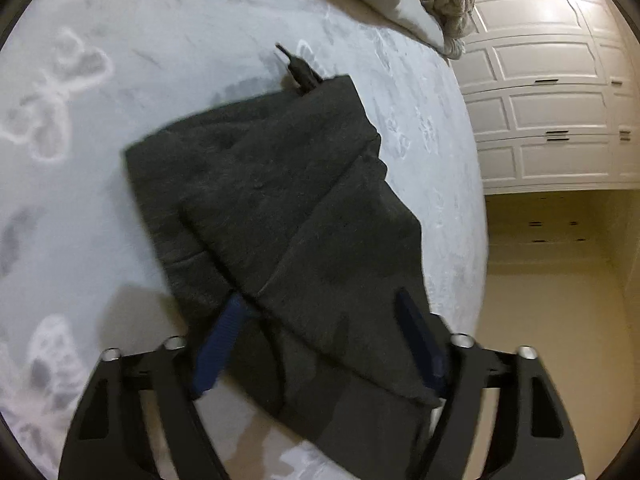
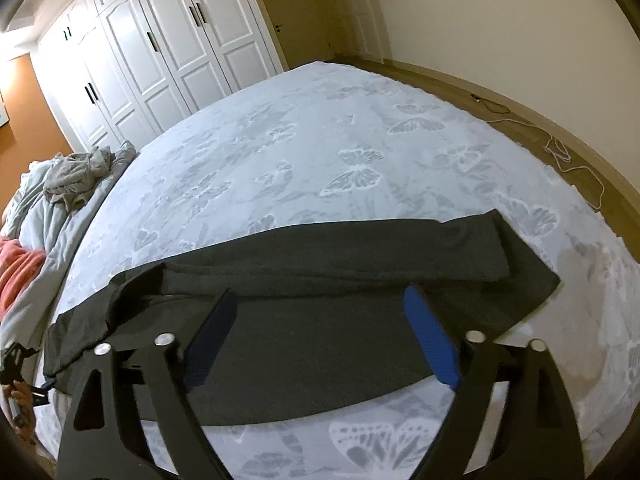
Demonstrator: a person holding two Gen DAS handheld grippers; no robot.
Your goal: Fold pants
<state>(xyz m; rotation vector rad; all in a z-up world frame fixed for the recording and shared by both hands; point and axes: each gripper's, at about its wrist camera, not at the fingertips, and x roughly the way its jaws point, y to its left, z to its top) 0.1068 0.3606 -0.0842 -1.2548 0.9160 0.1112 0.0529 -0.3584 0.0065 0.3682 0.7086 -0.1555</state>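
Note:
Dark grey pants (image 1: pixel 280 200) lie on a bed with a pale butterfly-print cover (image 1: pixel 120 80), legs laid one over the other. My left gripper (image 1: pixel 320 304) is open, its blue fingers (image 1: pixel 220 340) straddling the near end of the pants. In the right wrist view the pants (image 2: pixel 340 272) stretch across the bed (image 2: pixel 320 140), one leg slightly offset over the other. My right gripper (image 2: pixel 320 300) is open just above the middle of the pants, holding nothing. The other gripper's black frame (image 2: pixel 16 364) shows at the far left by the waist end.
Crumpled bedding and a grey garment (image 2: pixel 76 176) lie at the head of the bed, with a pink cloth (image 2: pixel 16 272) beside them. White wardrobe doors (image 2: pixel 160 40) line the far wall. A cable (image 2: pixel 560 148) lies on the wooden floor beside the bed.

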